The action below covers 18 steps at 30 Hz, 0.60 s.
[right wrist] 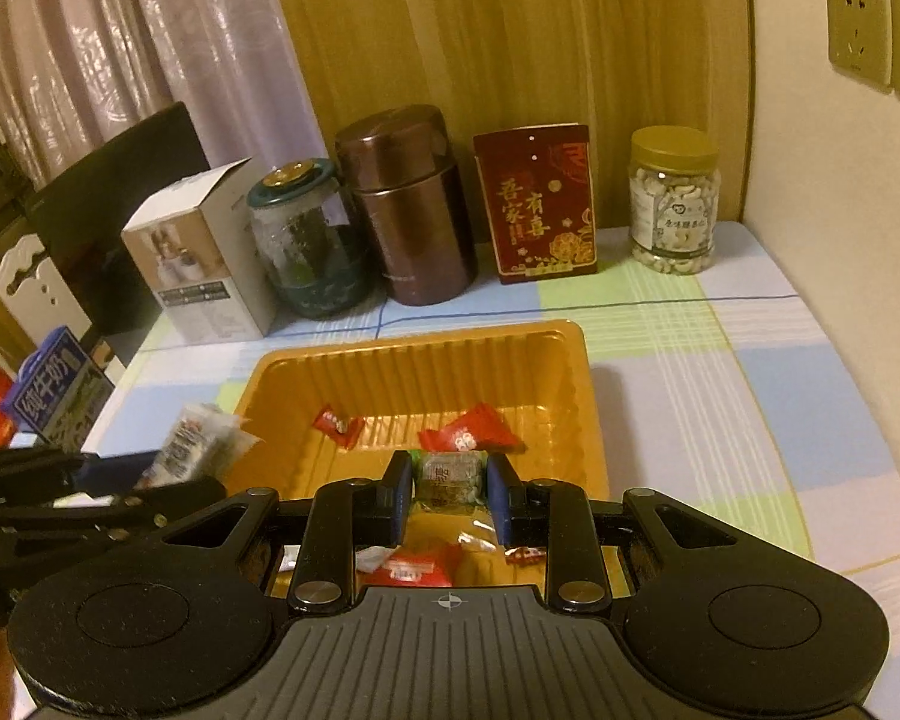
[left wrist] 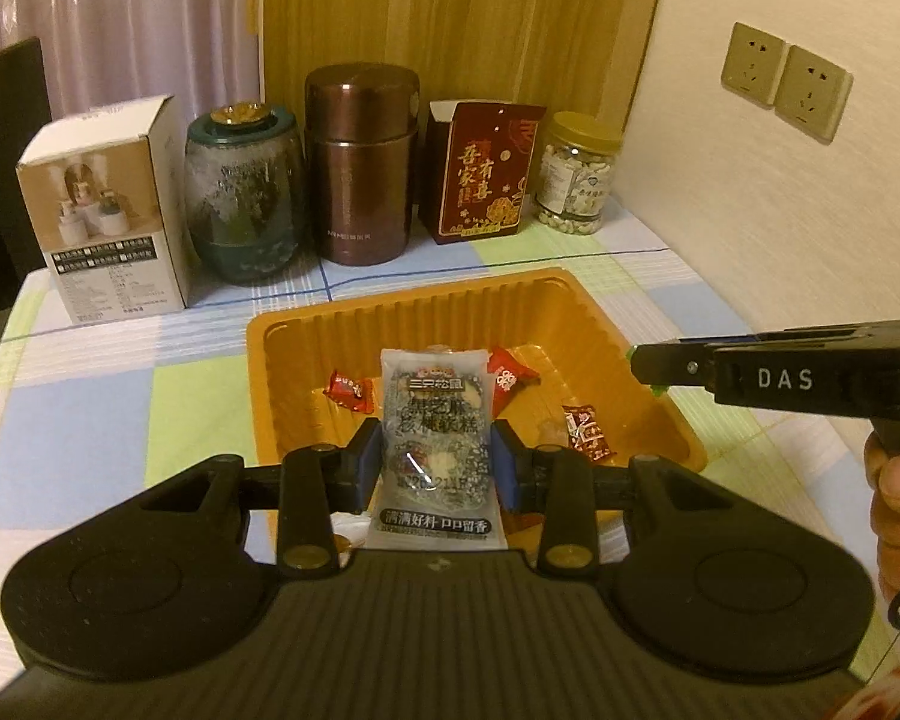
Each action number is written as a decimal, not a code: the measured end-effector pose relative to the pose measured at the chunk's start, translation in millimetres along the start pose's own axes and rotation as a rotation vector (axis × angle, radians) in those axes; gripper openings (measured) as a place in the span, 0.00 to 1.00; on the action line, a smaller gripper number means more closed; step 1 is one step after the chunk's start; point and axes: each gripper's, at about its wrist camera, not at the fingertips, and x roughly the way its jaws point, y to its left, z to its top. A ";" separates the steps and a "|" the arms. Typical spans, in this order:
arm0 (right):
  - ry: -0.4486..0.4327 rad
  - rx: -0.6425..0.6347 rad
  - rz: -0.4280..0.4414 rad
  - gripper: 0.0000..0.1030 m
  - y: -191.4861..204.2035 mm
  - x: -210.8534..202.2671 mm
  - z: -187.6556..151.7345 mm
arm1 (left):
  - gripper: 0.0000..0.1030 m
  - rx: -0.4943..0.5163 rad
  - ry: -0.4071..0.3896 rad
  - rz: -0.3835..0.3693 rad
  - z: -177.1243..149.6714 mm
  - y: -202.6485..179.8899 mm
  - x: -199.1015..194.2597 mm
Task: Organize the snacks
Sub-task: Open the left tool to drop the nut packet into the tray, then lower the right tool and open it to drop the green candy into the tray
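Both wrist views look obliquely down, close over the shared orange tray (left wrist: pixel 576 294).

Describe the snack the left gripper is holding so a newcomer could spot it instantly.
Find the orange tray mid-table. Above its near edge, the left gripper clamps a clear sesame-cake packet. It is tall and speckled black, unlike the small red candies lying in the tray.

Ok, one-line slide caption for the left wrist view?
Left tool holds a grey snack packet above the orange tray.
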 end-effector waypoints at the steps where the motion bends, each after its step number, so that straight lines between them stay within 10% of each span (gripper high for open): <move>1: 0.002 0.002 0.001 0.26 -0.4 1.9 0.9 | 0.33 -0.004 0.005 -0.001 -0.1 0.6 3.4; 18: 0.017 0.030 -0.002 0.26 -12.8 13.6 -6.0 | 0.45 -0.039 -0.018 0.004 2.0 4.3 19.9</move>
